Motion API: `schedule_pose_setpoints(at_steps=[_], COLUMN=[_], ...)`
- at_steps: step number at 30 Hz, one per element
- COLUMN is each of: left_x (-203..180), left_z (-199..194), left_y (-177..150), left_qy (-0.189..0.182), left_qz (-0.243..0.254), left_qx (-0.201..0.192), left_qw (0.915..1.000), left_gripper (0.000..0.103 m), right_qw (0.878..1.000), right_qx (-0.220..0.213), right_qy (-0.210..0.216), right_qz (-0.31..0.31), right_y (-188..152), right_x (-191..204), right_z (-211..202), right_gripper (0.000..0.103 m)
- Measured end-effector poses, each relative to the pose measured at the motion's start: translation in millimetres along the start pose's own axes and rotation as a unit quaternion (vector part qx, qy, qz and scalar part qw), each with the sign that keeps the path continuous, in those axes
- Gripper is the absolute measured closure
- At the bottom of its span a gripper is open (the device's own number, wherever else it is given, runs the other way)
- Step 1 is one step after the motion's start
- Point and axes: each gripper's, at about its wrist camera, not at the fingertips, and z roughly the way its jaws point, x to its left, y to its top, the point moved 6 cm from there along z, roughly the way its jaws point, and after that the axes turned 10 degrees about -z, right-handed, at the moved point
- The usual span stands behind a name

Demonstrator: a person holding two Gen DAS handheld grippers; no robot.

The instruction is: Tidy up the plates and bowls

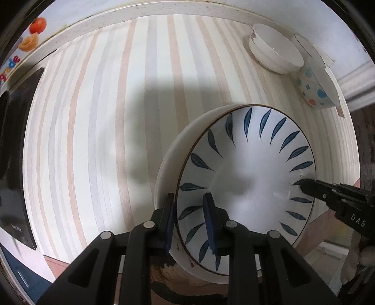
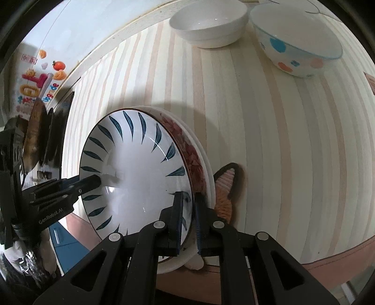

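Note:
A white plate with blue leaf marks (image 1: 248,187) sits on top of a stack with a red-patterned plate (image 2: 194,162) and a plain white plate (image 1: 168,159) beneath. My left gripper (image 1: 189,218) is shut on the stack's near rim, one finger inside the blue-leaf plate and one outside. My right gripper (image 2: 187,220) is shut on the opposite rim of the blue-leaf plate; it also shows in the left wrist view (image 1: 311,187). A plain white bowl (image 2: 208,25) and a dotted bowl (image 2: 297,47) stand at the far edge of the striped table (image 2: 281,140).
A knitted fox-shaped coaster (image 2: 225,192) lies under the stack's right side. A black flat object (image 1: 16,164) lies at the table's left. A white wall ledge (image 1: 140,16) runs along the far edge. The table's near edge is just below the stack.

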Motion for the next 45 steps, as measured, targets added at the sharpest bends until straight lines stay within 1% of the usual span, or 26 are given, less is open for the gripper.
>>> schedule_pose_setpoints(at_steps=[9, 12, 15, 18, 21, 22, 24, 25, 26, 28, 30, 31, 33, 34, 36, 37, 38, 40, 42, 44, 45], left_x=[15, 17, 20, 21, 22, 21, 20, 19, 17, 13, 7, 6, 3, 0, -6, -6, -9, -15, -18, -20, -22], left_z=[1, 3, -3, -13, -32, -42, -61, -73, -84, -111, -130, -141, -161, -169, -186, -192, -198, -211, -217, -221, -224], left_y=[-5, 0, 2, 0, -9, -13, -20, -26, -31, -46, -58, -66, -81, -86, -98, -103, -108, -119, -128, -135, -139], left_qy=[-0.007, -0.008, 0.002, 0.009, 0.021, 0.026, 0.031, 0.036, 0.035, 0.033, 0.027, 0.023, 0.016, 0.01, 0.004, 0.003, 0.002, 0.011, 0.017, 0.018, 0.018], left_qz=[-0.027, -0.037, -0.036, -0.039, -0.04, -0.039, -0.036, -0.034, -0.032, -0.031, -0.031, -0.033, -0.036, -0.036, -0.035, -0.034, -0.031, -0.027, -0.024, -0.022, -0.022], left_qx=[0.008, 0.012, 0.002, -0.008, -0.035, -0.047, -0.073, -0.09, -0.103, -0.132, -0.154, -0.165, -0.184, -0.191, -0.207, -0.213, -0.222, -0.243, -0.254, -0.258, -0.26], left_qw=[0.9996, 0.9992, 0.9993, 0.9992, 0.9984, 0.9978, 0.9962, 0.9947, 0.9935, 0.9902, 0.9872, 0.9854, 0.9822, 0.9808, 0.9778, 0.9765, 0.9746, 0.9697, 0.9667, 0.9658, 0.9651], left_gripper=[0.082, 0.082, 0.081, 0.081, 0.081, 0.081, 0.081, 0.081, 0.081, 0.081, 0.081, 0.081, 0.074, 0.069, 0.052, 0.031, 0.018, 0.017, 0.016, 0.007, 0.006], right_qw=[1.0, 1.0, 1.0, 1.0, 0.999, 0.999, 0.997, 0.995, 0.994, 0.99, 0.986, 0.983, 0.979, 0.978, 0.975, 0.974, 0.972, 0.969, 0.964, 0.962, 0.961], right_qx=[-0.002, -0.001, -0.007, -0.014, -0.031, -0.036, -0.054, -0.064, -0.07, -0.096, -0.116, -0.127, -0.146, -0.152, -0.164, -0.17, -0.177, -0.191, -0.203, -0.213, -0.215], right_qy=[0.009, 0.007, 0.005, -0.004, -0.015, -0.027, -0.053, -0.065, -0.071, -0.087, -0.101, -0.107, -0.112, -0.112, -0.114, -0.116, -0.118, -0.121, -0.131, -0.134, -0.136], right_qz=[0.015, 0.018, 0.023, 0.025, 0.014, 0.005, -0.017, -0.028, -0.034, -0.054, -0.068, -0.074, -0.084, -0.086, -0.092, -0.095, -0.097, -0.103, -0.107, -0.11, -0.11], right_y=[3, 3, 1, 0, -3, -5, -13, -17, -21, -35, -47, -53, -68, -73, -88, -94, -101, -112, -126, -136, -140], right_x=[-1, -3, -2, 1, 10, 16, 29, 36, 40, 59, 71, 78, 90, 94, 105, 108, 112, 118, 124, 128, 128], right_z=[3, 1, -3, -10, -28, -36, -55, -65, -73, -101, -122, -133, -155, -161, -180, -187, -196, -209, -223, -232, -235], right_gripper=[0.09, 0.089, 0.084, 0.082, 0.079, 0.078, 0.071, 0.069, 0.066, 0.058, 0.049, 0.047, 0.034, 0.03, 0.019, 0.017, 0.015, 0.013, 0.012, 0.011, 0.011])
